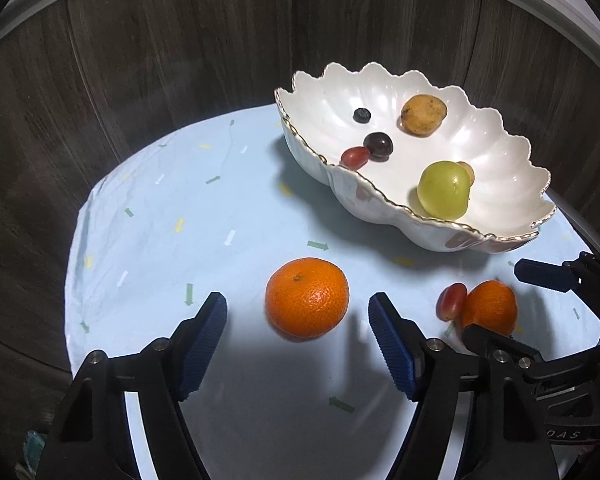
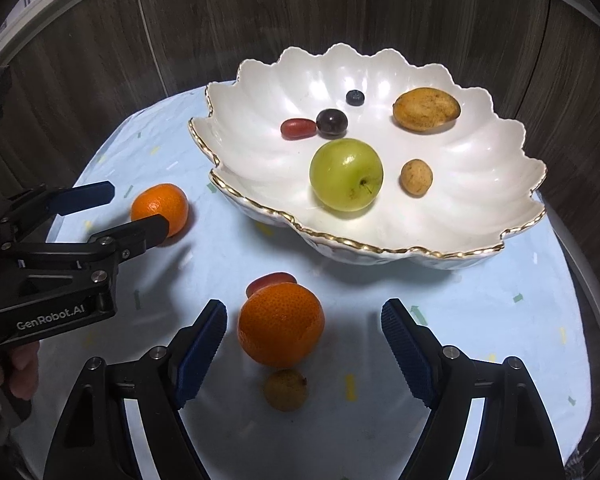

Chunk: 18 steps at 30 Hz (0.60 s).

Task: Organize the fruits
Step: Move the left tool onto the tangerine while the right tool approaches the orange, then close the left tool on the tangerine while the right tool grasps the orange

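Observation:
A white scalloped bowl [image 1: 496, 152] [image 2: 480, 184] with a gold rim holds a green apple [image 2: 346, 175], a yellow-brown fruit [image 2: 426, 109], a small tan fruit [image 2: 416, 177], a dark plum [image 2: 331, 122], a red grape [image 2: 298, 128] and a blueberry [image 2: 355, 97]. My left gripper [image 1: 298, 316] [image 2: 140, 210] is open around one mandarin [image 1: 307, 297] [image 2: 160, 208] on the cloth. My right gripper [image 2: 302, 320] [image 1: 504, 300] is open around a second mandarin [image 2: 281, 324] [image 1: 489, 305]. A red grape [image 2: 270, 280] [image 1: 452, 300] touches that mandarin's far side. A small yellowish fruit [image 2: 286, 390] lies just before it.
The round table carries a light blue cloth [image 1: 180, 220] [image 2: 500, 320] with small coloured marks. Dark wood panels [image 1: 160, 60] stand behind the table. The bowl sits at the far right of the cloth.

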Each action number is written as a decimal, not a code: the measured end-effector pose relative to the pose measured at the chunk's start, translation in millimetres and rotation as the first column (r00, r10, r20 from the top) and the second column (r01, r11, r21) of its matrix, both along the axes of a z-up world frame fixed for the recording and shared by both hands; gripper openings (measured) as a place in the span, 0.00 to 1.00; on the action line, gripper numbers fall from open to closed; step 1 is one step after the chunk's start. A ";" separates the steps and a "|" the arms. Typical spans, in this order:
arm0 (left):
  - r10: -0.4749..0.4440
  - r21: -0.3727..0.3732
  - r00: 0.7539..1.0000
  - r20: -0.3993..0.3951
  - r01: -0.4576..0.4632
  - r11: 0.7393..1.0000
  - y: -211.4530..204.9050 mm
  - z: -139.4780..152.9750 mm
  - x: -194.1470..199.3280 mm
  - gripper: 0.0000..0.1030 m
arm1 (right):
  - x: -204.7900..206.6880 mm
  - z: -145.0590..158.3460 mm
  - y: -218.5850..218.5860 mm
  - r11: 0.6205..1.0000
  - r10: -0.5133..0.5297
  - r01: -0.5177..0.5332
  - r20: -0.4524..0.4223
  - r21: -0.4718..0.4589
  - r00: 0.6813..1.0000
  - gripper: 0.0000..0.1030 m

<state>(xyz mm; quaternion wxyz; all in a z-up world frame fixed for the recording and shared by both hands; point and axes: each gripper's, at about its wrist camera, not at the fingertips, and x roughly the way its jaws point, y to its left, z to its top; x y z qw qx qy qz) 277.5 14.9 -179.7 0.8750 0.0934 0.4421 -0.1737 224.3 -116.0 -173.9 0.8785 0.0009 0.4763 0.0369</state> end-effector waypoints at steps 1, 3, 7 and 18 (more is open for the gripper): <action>-0.001 0.002 1.000 -0.003 0.001 1.000 -0.4 -2.7 1.1 0.67 | 0.6 -1.9 0.2 1.000 0.000 0.000 -0.004 0.002 1.000 0.75; -0.003 0.003 1.000 -0.012 0.003 1.000 -1.0 -6.9 3.6 0.62 | 2.1 -5.3 -0.3 1.000 0.001 0.000 -0.012 0.008 1.000 0.70; -0.011 0.003 0.999 -0.030 0.011 1.000 -2.9 -12.5 7.4 0.52 | 4.6 -12.3 -2.5 0.999 0.001 0.000 -0.033 0.038 0.999 0.59; -0.024 0.003 0.999 -0.032 0.024 1.000 -8.3 -10.0 5.0 0.43 | 1.0 -9.8 0.9 0.997 0.036 -0.035 -0.021 0.066 0.999 0.41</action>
